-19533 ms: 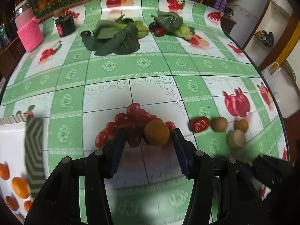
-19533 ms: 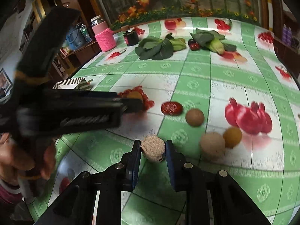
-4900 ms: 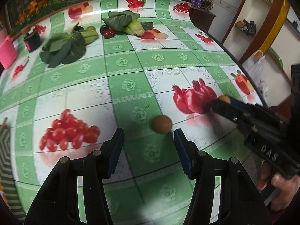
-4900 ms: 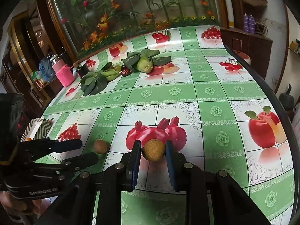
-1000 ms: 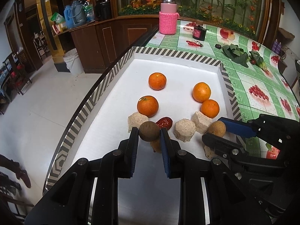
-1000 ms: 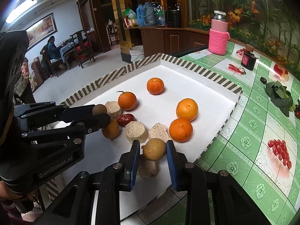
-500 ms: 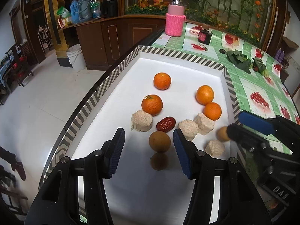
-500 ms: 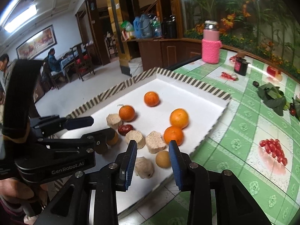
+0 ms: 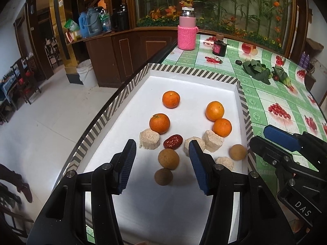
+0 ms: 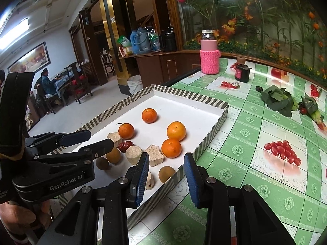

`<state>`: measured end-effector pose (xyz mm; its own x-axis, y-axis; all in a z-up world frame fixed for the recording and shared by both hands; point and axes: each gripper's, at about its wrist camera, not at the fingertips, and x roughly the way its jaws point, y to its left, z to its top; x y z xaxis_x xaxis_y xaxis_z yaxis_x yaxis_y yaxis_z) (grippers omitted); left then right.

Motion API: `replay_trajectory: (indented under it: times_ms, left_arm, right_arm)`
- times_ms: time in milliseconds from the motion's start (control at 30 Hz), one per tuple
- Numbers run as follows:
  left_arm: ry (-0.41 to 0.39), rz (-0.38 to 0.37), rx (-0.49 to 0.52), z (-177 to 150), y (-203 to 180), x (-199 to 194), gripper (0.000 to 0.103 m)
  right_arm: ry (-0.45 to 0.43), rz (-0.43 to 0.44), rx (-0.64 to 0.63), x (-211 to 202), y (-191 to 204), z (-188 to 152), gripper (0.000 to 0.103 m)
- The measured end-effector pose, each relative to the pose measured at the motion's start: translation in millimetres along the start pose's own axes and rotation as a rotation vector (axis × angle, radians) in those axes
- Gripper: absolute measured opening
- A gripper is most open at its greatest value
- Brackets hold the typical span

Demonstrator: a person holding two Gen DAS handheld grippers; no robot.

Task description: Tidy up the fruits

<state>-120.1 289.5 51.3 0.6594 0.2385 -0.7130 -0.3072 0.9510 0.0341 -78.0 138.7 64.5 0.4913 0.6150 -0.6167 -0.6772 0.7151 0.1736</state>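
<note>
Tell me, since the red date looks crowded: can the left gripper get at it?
Probably not cleanly. The left gripper is open, but a brown round fruit lies between it and the red date, with beige chunks on both sides.

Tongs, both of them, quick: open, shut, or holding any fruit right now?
Left tongs: open, holding nothing; a brown round fruit lies loose in the tray between the fingers.
Right tongs: open, holding nothing; another brown fruit rests in the tray.

table [image 10: 255,169]: green fruit-print cloth | on it: striped tray [image 10: 212,131], pink bottle [image 10: 209,58], greens [image 10: 278,100]
</note>
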Motion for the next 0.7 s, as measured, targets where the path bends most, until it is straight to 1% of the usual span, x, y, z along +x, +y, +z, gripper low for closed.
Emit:
replay_trajectory:
  times_ms: [167, 300, 467, 567, 700]
  left_arm:
    - [-0.011, -0.018, 0.002, -0.4, -2.8, -4.0, 0.054]
    - [-0.032, 0.028, 0.034, -1.8, -8.9, -7.5, 0.054]
    - [-0.019, 0.016, 0.024, -1.4, -8.7, -4.3, 0.054]
    - [-0.021, 0.022, 0.028, -1.5, -9.8, -3.8, 0.054]
    - [-0.025, 0.005, 0.022, -1.1, -9.9, -4.4, 0.054]
  right_arm:
    - [-0.001, 0.005, 0.020, -2.2, -4.9, -1.6, 0.034]
    - [0.002, 0.006, 0.025, -3.1, -6.2, -3.3, 0.034]
    - [0.004, 0.011, 0.023, -2.5, -5.9, -3.6, 0.034]
    - [0.006, 0.012, 0.021, -1.5, -5.7, -3.3, 0.034]
    - [0.013, 0.014, 0.025, 0.6, -6.6, -3.0, 0.034]
